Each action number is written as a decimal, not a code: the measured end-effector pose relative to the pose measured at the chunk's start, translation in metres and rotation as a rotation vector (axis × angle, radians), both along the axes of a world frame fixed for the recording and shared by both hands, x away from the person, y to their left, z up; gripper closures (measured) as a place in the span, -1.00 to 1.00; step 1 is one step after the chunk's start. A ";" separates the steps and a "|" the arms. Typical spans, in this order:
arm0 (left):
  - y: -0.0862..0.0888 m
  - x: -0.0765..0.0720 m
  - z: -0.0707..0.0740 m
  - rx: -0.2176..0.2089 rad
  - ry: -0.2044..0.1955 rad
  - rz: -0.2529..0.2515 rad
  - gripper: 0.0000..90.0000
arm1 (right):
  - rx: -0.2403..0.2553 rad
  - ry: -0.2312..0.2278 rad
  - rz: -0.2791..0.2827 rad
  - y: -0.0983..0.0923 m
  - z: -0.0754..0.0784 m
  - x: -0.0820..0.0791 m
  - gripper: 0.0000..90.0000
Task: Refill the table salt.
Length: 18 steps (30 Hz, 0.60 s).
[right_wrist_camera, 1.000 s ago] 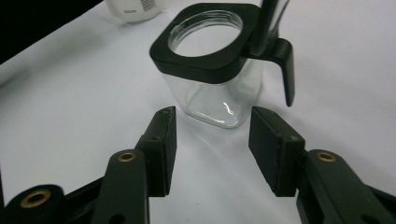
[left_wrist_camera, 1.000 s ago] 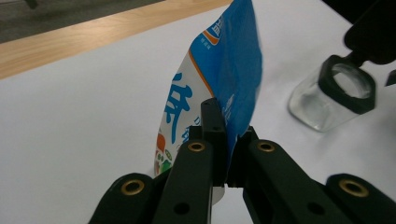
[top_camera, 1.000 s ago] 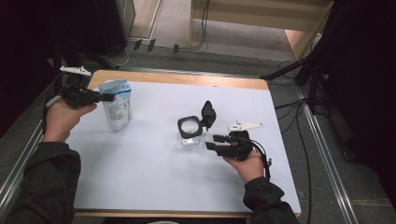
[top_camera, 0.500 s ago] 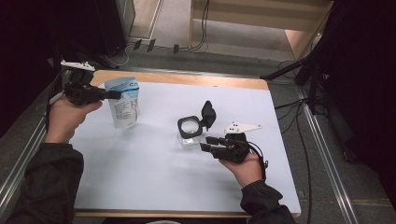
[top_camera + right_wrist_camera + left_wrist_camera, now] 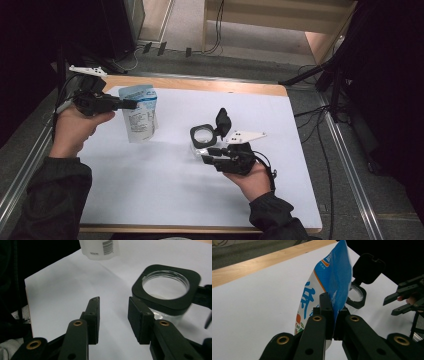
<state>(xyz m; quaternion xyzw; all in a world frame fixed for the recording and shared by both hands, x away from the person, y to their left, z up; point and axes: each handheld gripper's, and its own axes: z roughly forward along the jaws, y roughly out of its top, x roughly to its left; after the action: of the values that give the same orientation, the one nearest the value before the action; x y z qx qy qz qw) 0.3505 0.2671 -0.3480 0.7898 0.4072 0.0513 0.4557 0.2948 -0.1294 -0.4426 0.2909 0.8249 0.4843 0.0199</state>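
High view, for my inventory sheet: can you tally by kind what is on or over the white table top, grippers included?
Pouches: 1, the blue and white pouch, pinched in the left gripper
Jars: 1, the clear jar with a black flip lid standing open
Grippers: 2, the left one and the right gripper, whose jaws stand apart beside the jar
Total: 4

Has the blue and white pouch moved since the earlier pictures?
Yes. The pouch, clamped in the left gripper, has lifted off the white table sheet and shifted toward the open jar.
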 end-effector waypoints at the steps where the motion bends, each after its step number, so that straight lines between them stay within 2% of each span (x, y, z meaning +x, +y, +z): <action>1: -0.001 -0.001 0.000 -0.001 0.001 0.002 1.00 | 0.000 -0.001 0.004 0.003 0.000 0.000 0.41; 4: -0.003 -0.005 0.002 -0.004 -0.002 0.017 1.00 | -0.009 0.006 0.023 0.013 0.000 0.001 0.42; 11: -0.006 -0.014 0.007 -0.005 -0.003 0.003 1.00 | -0.014 0.013 0.034 0.028 0.000 0.005 0.42; 18: -0.010 -0.020 0.009 -0.011 0.004 -0.009 1.00 | -0.022 -0.002 0.044 0.041 -0.002 0.010 0.40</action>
<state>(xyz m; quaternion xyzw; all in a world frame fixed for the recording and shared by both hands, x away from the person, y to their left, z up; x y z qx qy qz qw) 0.3308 0.2571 -0.3388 0.7893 0.4049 0.0457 0.4593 0.3047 -0.0882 -0.4450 0.2720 0.8364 0.4757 0.0133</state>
